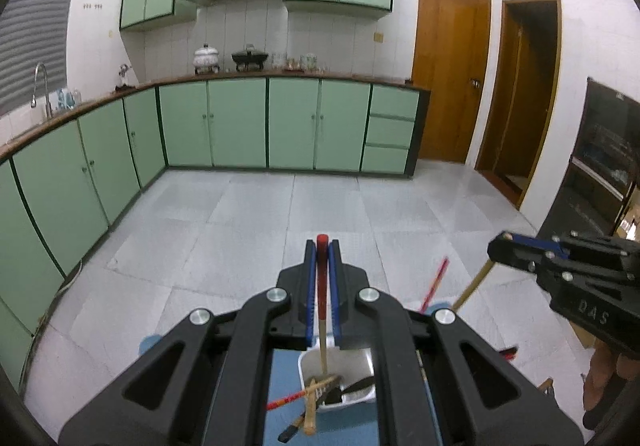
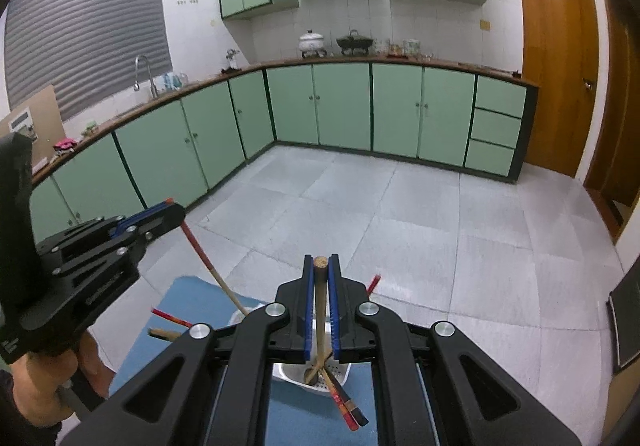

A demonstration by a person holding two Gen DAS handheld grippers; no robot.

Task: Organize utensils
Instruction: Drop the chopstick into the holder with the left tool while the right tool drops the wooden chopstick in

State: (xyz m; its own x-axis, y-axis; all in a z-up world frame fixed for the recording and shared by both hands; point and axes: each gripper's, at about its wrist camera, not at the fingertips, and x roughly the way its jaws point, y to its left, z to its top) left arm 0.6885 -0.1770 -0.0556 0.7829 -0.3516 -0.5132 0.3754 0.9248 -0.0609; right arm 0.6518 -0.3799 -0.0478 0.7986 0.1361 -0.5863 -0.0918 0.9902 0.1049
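The left gripper (image 1: 322, 246) is clenched on a red-topped chopstick (image 1: 321, 286), and the right gripper (image 2: 320, 262) grasps a plain wooden chopstick (image 2: 320, 298). Both sticks point down into the white holder (image 1: 360, 360) on the blue mat (image 2: 192, 302). I think each tip should pass inside the rim before release, slowly, because other sticks already cross there. The floor around is free.
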